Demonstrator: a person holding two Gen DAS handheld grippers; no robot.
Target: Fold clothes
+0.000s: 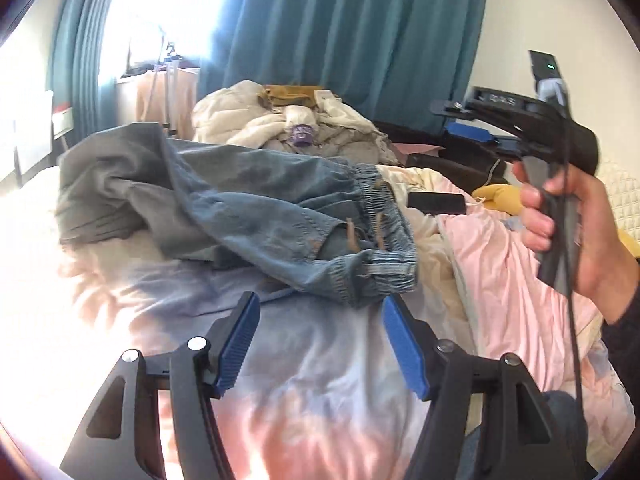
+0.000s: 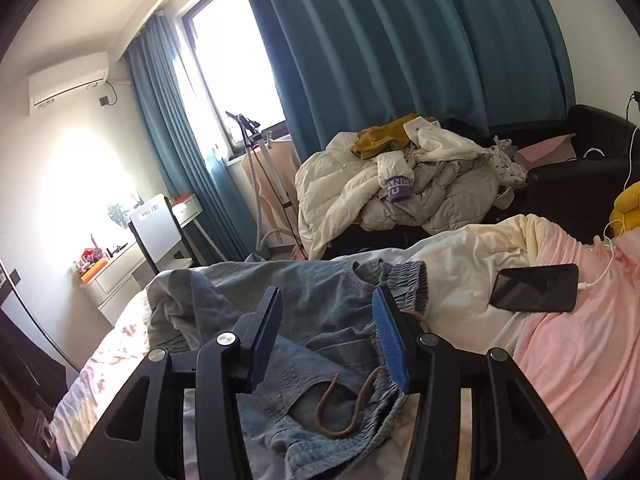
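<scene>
denim trousers [image 2: 320, 320] bunched just ahead, long axis running leftward; right gripper [image 2: 328, 336] nearer, released; left gripper [image 1: 320, 344] released too.

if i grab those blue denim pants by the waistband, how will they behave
The denim pants lie crumpled in soft folds on the bed, so they will probably hang limp and unfold rather than keep shape. The elastic waistband is gathered, so it will likely stretch somewhat under a pinch. The loose drawstring will probably dangle and may snag.
</scene>
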